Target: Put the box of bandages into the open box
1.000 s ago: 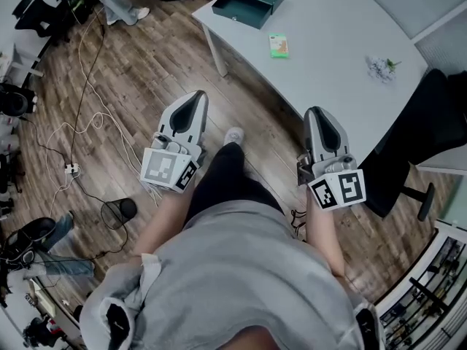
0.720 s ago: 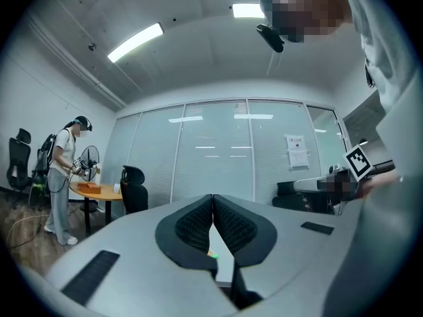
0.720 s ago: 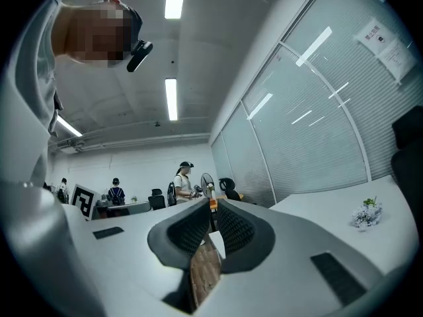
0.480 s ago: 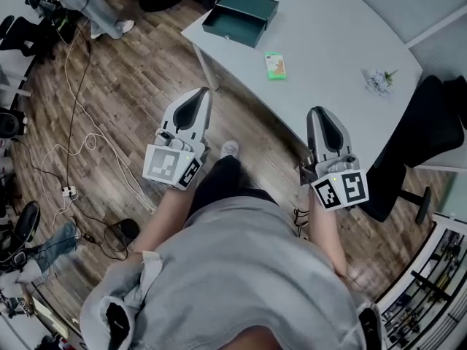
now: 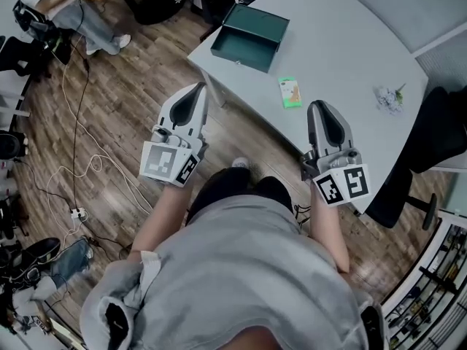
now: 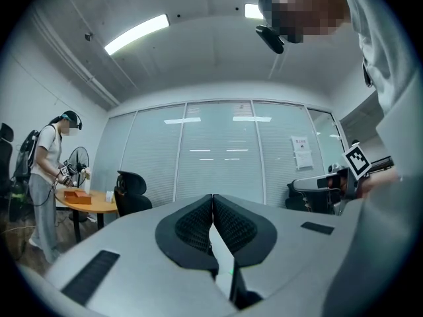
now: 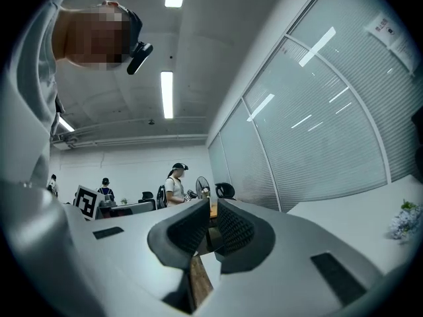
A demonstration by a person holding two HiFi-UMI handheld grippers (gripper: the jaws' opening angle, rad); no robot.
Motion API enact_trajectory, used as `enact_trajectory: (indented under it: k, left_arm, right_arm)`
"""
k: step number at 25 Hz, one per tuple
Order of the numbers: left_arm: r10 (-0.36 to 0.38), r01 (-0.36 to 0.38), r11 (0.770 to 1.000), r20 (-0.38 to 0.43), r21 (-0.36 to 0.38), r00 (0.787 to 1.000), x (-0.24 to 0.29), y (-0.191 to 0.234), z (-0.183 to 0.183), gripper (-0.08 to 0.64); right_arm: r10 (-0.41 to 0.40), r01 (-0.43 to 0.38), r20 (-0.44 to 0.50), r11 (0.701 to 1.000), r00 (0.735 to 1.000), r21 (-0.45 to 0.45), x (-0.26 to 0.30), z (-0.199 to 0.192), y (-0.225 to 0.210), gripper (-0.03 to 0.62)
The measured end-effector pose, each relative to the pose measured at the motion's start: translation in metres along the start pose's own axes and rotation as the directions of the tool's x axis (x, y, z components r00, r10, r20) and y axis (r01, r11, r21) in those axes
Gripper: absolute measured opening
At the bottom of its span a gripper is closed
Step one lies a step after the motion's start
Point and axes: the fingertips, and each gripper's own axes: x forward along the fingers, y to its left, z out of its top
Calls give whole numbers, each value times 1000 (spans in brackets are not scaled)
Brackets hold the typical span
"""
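Observation:
The bandage box [image 5: 290, 92], small and green, lies flat on the white table [image 5: 350, 35]. The open box [image 5: 250, 28], dark green with its inside showing, sits near the table's left corner, apart from the bandage box. My left gripper [image 5: 195, 93] hovers over the wooden floor, left of the table edge, jaws shut and empty [image 6: 212, 207]. My right gripper [image 5: 322, 111] hangs at the table's near edge, just right of and below the bandage box, not touching it. Its jaws [image 7: 209, 224] stand together with only a sliver between them and hold nothing.
A small white and green sprig [image 5: 389, 97] lies at the table's right. A black office chair [image 5: 434, 133] stands right of the table. Cables [image 5: 73, 159] trail over the wooden floor at left. A white table leg [image 5: 217, 95] is near my left gripper. Other people stand far off.
The table, bandage box and open box have slid lower and nearer in the head view as the person stepped toward them. Both grippers stay closed and keep their places.

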Motion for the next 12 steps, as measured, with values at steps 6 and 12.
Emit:
enact_trajectory:
  k: [6,12]
  left_arm:
    - [-33,32,999,-38,-37,999,26,23,-22,20]
    - [-45,40,997,-72,-64,996,58,28,-42,20]
  right_arm:
    - [-48,49,-41,999,998,20,23,-19,-14,64]
    - [-66,69,-68,996,996,50,39,-31,-44,64]
